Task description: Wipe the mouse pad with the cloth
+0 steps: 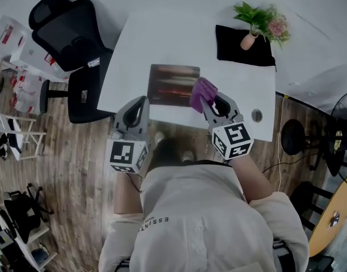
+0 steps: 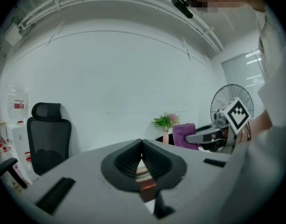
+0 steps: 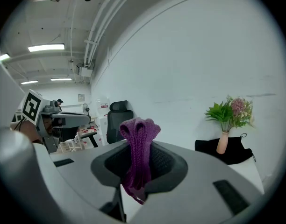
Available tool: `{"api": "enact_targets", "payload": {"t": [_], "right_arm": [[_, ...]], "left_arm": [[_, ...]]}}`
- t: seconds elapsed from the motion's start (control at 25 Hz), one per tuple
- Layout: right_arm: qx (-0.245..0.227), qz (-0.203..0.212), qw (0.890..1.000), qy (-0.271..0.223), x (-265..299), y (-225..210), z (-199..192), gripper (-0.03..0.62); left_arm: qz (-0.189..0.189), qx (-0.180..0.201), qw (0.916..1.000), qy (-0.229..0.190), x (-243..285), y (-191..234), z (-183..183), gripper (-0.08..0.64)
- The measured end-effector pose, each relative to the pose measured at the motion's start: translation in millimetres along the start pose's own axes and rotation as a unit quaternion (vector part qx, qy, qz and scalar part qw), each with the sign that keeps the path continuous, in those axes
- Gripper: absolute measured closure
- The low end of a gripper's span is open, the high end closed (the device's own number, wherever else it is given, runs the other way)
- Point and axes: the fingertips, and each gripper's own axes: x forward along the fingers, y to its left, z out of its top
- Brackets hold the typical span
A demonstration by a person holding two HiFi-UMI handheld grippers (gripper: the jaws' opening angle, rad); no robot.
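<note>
Our right tongs [image 1: 210, 102] are clenched on the purple cloth [image 1: 203, 92], at the right edge of the mouse pad [image 1: 172, 84]. We hold the left tongs [image 1: 141, 102] pressed together, gripping nothing, by the pad's near-left corner. The pad lies along the near edge of the table [image 1: 162, 38].

Bright even light, fisheye edges, soft blur

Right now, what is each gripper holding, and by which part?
Right gripper clamps the purple cloth by a bunched fold; left gripper looks shut, empty.
</note>
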Motion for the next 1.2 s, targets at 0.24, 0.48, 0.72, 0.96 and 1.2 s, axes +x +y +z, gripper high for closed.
{"api": "enact_targets", "payload": {"t": [0.24,0.48,0.72,0.96,1.2], "right_arm": [[0.008,-0.018,1.0,0.019,57,-16,6,0.502],[0.027,-0.018,0.997,0.063,126,-15,-2,0.502],[0.043,-0.012,0.991,0.128,192,0,-29,0.502],[0.055,-0.007,0.98,0.192,249,15,-59,0.5],[0.061,0.012,0.967,0.248,284,29,-89,0.5]], "left_arm": [[-0.032,0.004,0.9995,0.003,55,42,2,0.558],[-0.072,0.012,0.9973,0.011,107,87,-1,0.558],[-0.113,0.018,0.993,0.027,137,130,-23,0.558],[-0.131,-0.003,0.991,0.028,159,174,-50,0.558],[-0.137,-0.06,0.9882,0.031,170,198,-67,0.558]]}}
